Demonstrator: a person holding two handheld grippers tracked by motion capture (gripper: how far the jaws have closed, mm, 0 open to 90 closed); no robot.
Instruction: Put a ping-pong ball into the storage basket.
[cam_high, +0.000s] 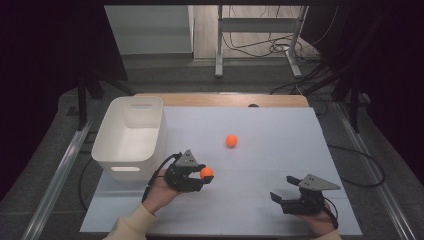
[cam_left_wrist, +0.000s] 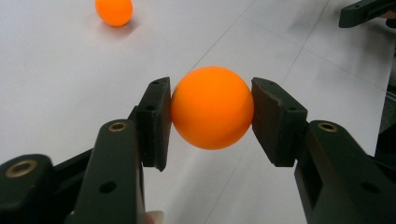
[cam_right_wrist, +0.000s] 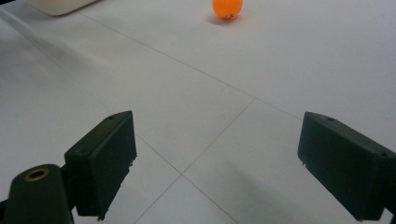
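Note:
My left gripper is shut on an orange ball, with both pads pressed against its sides, just above the white table sheet. A second orange ball lies loose on the sheet farther back, near the middle. My right gripper stands open at the front right, low over the sheet, with nothing between its fingers.
A white plastic bin stands at the left edge of the sheet, behind my left hand. A wooden strip runs along the table's far edge. Cables and a metal frame lie on the floor beyond.

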